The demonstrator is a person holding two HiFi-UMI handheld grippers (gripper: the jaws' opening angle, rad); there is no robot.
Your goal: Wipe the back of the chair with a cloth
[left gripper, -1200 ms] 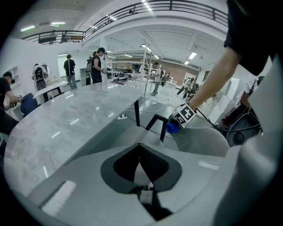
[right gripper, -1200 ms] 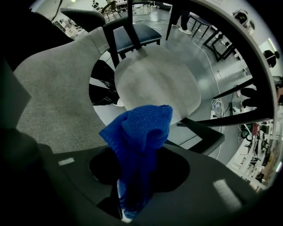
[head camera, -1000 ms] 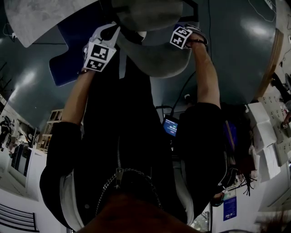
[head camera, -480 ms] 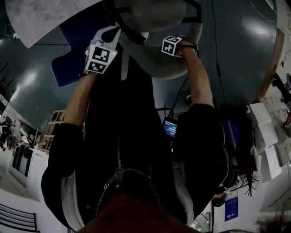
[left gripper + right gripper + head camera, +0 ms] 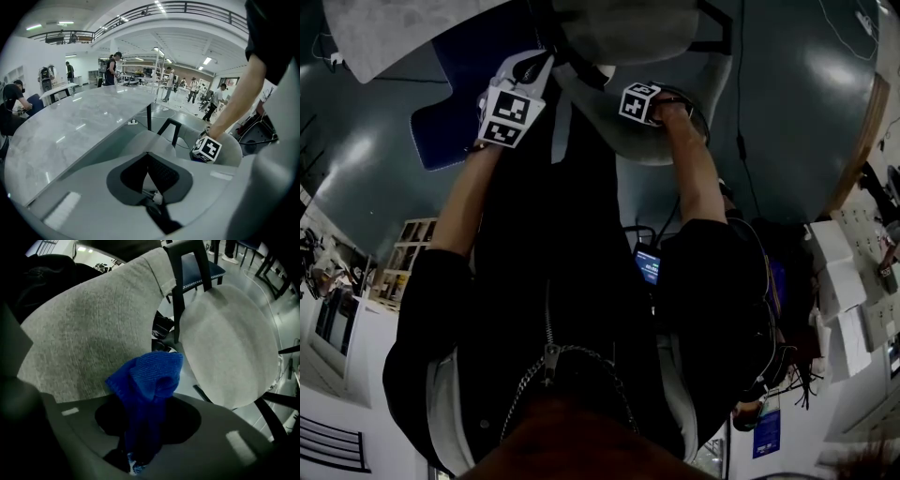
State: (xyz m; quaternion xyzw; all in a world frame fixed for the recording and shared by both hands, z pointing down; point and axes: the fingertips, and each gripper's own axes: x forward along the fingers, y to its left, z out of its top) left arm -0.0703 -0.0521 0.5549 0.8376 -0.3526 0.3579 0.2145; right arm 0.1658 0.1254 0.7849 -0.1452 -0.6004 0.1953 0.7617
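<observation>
Right claw (image 5: 133, 464) clamped on blue cloth (image 5: 150, 380), cloth bunched above claw, before grey chair back (image 5: 89, 333), left claw (image 5: 154, 199) closed

Long grey marble-look table (image 5: 70, 126); white power strip (image 5: 132, 122) on floor beside it; people (image 5: 192, 90) standing far behind.

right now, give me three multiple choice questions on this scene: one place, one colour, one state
1. Where is the cloth? A in a bucket; B in the right hand-held gripper; C on a shelf.
2. What colour is the chair backrest? A red; B yellow; C grey.
3. The right hand-held gripper is: A shut on the cloth; B open, empty; C out of view.
Answers: 1 B, its jaws pinch it; 2 C, grey fabric shows; 3 A, jaws clamp the cloth's lower end.
</observation>
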